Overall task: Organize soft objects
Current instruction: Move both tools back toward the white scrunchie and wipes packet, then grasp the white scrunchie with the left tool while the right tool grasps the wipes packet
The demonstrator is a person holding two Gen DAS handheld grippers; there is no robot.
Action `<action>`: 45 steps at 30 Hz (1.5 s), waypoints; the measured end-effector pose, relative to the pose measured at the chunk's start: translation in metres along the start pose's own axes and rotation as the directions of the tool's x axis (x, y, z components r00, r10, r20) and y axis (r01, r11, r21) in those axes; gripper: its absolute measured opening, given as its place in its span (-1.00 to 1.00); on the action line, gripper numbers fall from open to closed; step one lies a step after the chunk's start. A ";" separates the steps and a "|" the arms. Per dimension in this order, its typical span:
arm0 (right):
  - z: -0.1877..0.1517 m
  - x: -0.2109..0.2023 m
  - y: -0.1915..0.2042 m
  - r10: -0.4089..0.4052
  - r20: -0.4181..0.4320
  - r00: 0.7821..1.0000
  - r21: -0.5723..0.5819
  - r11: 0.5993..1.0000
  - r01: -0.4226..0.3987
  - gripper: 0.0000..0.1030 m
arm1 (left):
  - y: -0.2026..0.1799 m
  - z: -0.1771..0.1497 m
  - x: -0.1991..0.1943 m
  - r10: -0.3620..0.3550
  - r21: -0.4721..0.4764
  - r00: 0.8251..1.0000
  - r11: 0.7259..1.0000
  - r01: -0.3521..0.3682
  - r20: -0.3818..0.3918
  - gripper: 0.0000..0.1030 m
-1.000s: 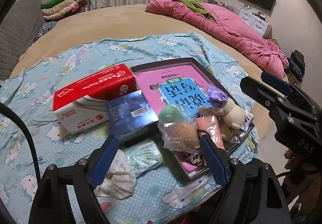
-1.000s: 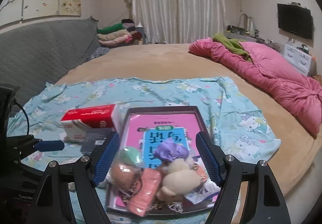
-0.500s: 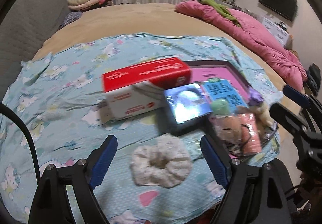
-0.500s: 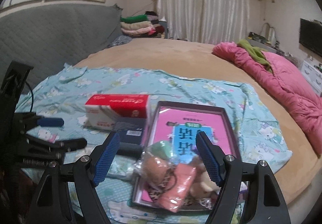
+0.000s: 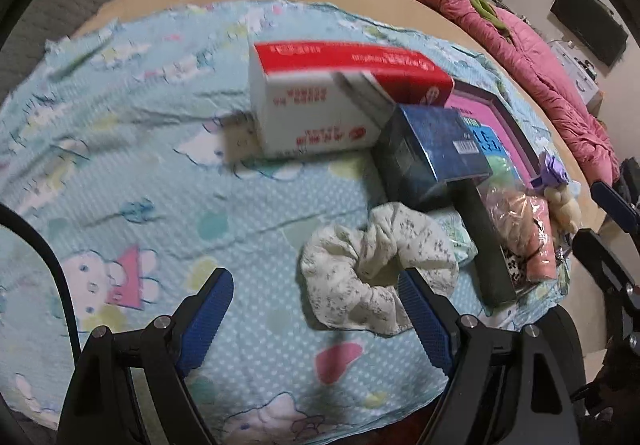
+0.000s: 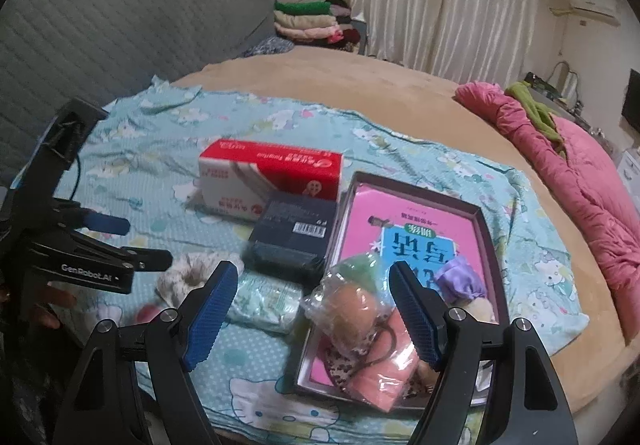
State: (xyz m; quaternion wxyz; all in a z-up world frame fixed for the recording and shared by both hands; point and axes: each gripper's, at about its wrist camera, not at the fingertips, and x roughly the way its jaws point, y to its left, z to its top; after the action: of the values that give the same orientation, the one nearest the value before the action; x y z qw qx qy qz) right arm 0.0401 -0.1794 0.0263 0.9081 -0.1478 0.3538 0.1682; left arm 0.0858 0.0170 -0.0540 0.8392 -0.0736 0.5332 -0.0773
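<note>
- Left wrist view: the left gripper hangs spread wide above the light-blue cartoon blanket, pinching nothing. The white floral scrunchie lies on the blanket, partly behind the right-hand finger; whether they touch is hard to tell. A dark blue box sits just beyond it, against a red-and-white tissue box.
- Right wrist view: the right gripper is also spread and empty, over a dark tray holding a pink book, a clear bag of soft items and a purple fabric piece. A pale green tissue packet lies beside the tray.
</note>
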 end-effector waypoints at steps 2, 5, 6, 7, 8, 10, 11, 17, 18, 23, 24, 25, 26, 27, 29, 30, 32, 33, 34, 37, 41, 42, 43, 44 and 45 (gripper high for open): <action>-0.003 0.004 0.005 0.001 -0.011 1.000 -0.025 1.000 -0.001 0.54 | -0.001 -0.001 0.007 -0.006 0.000 1.000 1.000 0.006 -0.014 0.64; -0.008 0.012 0.012 0.005 -0.035 0.999 -0.062 0.998 -0.007 0.54 | -0.002 -0.002 0.019 -0.010 -0.002 0.999 1.000 0.010 -0.034 0.63; -0.010 0.016 0.016 0.010 -0.046 0.999 -0.077 0.997 -0.013 0.54 | -0.003 -0.001 0.022 -0.017 -0.004 0.999 1.000 0.017 -0.038 0.61; -0.012 0.019 0.019 0.012 -0.055 0.998 -0.093 0.995 -0.017 0.54 | -0.003 -0.001 0.026 -0.026 -0.007 0.999 1.000 0.025 -0.044 0.52; -0.014 0.021 0.022 0.012 -0.062 0.998 -0.110 0.994 -0.018 0.54 | -0.003 -0.001 0.028 -0.036 -0.010 0.998 0.999 0.035 -0.047 0.47; -0.016 0.028 0.027 0.009 -0.078 0.997 -0.135 0.991 -0.020 0.54 | -0.004 0.000 0.033 -0.043 -0.013 0.998 0.999 0.042 -0.051 0.33; -0.018 0.032 0.030 0.009 -0.090 0.996 -0.150 0.988 -0.023 0.54 | -0.005 0.001 0.035 -0.047 -0.012 0.997 0.999 0.047 -0.053 0.28; -0.026 0.057 0.048 -0.008 -0.142 0.990 -0.262 0.965 -0.030 0.54 | -0.009 0.004 0.047 -0.110 -0.007 0.992 0.994 0.110 -0.065 -0.47; -0.027 0.060 0.051 -0.014 -0.146 0.989 -0.283 0.959 -0.028 0.54 | -0.008 0.005 0.047 -0.118 -0.009 0.991 0.993 0.118 -0.061 -0.59; -0.034 0.081 0.066 -0.059 -0.158 0.986 -0.384 0.923 -0.006 0.54 | 0.011 0.013 0.036 -0.160 -0.059 0.987 0.985 0.159 -0.003 -0.62; -0.036 0.084 0.069 -0.072 -0.157 0.985 -0.407 0.913 0.002 0.54 | 0.015 0.014 0.033 -0.162 -0.067 0.987 0.984 0.162 0.007 -0.62; -0.038 0.089 0.073 -0.084 -0.156 0.984 -0.433 0.901 0.009 0.54 | 0.019 0.017 0.030 -0.163 -0.074 0.986 0.984 0.164 0.018 -0.62; -0.040 0.093 0.075 -0.090 -0.157 0.984 -0.450 0.893 0.010 0.54 | 0.023 0.018 0.028 -0.164 -0.086 0.986 0.982 0.166 0.031 -0.62; -0.043 0.098 0.078 -0.097 -0.164 0.982 -0.473 0.881 0.008 0.54 | 0.028 0.019 0.026 -0.169 -0.099 0.985 0.980 0.172 0.039 -0.62; -0.048 0.106 0.081 -0.123 -0.156 0.980 -0.510 0.860 0.026 0.54 | 0.035 0.021 0.024 -0.181 -0.117 0.983 0.976 0.185 0.044 -0.62; -0.050 0.109 0.083 -0.135 -0.146 0.980 -0.527 0.849 0.039 0.54 | 0.037 0.022 0.024 -0.179 -0.123 0.983 0.975 0.183 0.048 -0.62; -0.051 0.115 0.085 -0.155 -0.124 0.980 -0.553 0.831 0.061 0.54 | 0.040 0.022 0.026 -0.180 -0.129 0.983 0.974 0.184 0.049 -0.62; -0.051 0.117 0.084 -0.159 -0.112 0.981 -0.557 0.828 0.071 0.54 | 0.039 0.023 0.027 -0.181 -0.133 0.982 0.974 0.186 0.049 -0.62; -0.050 0.120 0.084 -0.160 -0.100 0.982 -0.560 0.825 0.077 0.53 | 0.040 0.022 0.026 -0.183 -0.137 0.982 0.973 0.188 0.050 -0.62; -0.049 0.129 0.081 -0.144 -0.103 0.984 -0.551 0.832 0.064 0.45 | 0.043 0.020 0.024 -0.185 -0.139 0.981 0.972 0.191 0.053 -0.62; -0.048 0.133 0.077 -0.075 -0.131 0.989 -0.518 0.855 -0.004 -0.02 | 0.044 0.019 0.023 -0.183 -0.134 0.982 0.973 0.189 0.053 -0.62; -0.048 0.132 0.080 -0.063 -0.136 0.989 -0.518 0.855 -0.017 -0.12 | 0.045 0.017 0.022 -0.184 -0.131 0.981 0.973 0.190 0.054 -0.62; -0.047 0.132 0.079 -0.050 -0.140 0.989 -0.510 0.859 -0.029 -0.21 | 0.044 0.017 0.021 -0.184 -0.129 0.981 0.973 0.190 0.055 -0.62; -0.045 0.130 0.079 -0.034 -0.142 0.989 -0.498 0.866 -0.042 -0.33 | 0.042 0.016 0.019 -0.185 -0.124 0.981 0.974 0.191 0.058 -0.62; -0.042 0.126 0.076 -0.004 -0.139 0.990 -0.474 0.878 -0.063 -0.38 | 0.040 0.015 0.017 -0.183 -0.117 0.981 0.975 0.190 0.062 -0.62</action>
State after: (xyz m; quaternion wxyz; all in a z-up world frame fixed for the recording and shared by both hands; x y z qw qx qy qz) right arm 0.0715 -0.1019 -0.1015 0.8148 -0.3725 0.3647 0.2536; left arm 0.1091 0.0535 -0.0710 0.8355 -0.1766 0.5061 -0.1209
